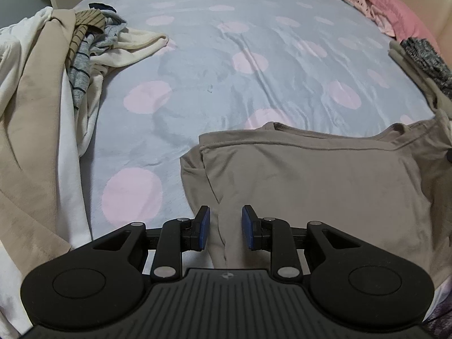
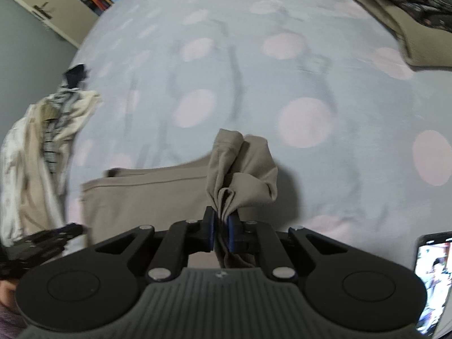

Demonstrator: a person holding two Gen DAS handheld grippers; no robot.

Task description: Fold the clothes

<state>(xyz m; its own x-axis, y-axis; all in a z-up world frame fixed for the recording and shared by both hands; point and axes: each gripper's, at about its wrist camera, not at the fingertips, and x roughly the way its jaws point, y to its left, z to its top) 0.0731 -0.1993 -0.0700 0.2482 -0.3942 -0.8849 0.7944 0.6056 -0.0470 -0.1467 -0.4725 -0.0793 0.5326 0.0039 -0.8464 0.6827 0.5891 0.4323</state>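
A taupe T-shirt [image 1: 325,180] lies flat on the dotted bed sheet [image 1: 226,56], its left side folded inward. My left gripper [image 1: 225,224] hovers over the shirt's near edge. Its blue pads [image 1: 204,226] stand apart, and a raised crease of the cloth runs between them without being pinched. In the right wrist view the same T-shirt [image 2: 147,192] stretches off to the left. My right gripper [image 2: 221,226] is shut on a bunched corner of it [image 2: 243,169], which sticks up above the sheet. This view is motion-blurred.
A heap of unfolded clothes [image 1: 56,70] covers the bed's left side. Pink pillows [image 1: 395,8] lie at the far right, and a stack of folded garments [image 1: 423,59] sits along the right edge. A lit phone [image 2: 432,282] rests at the near right.
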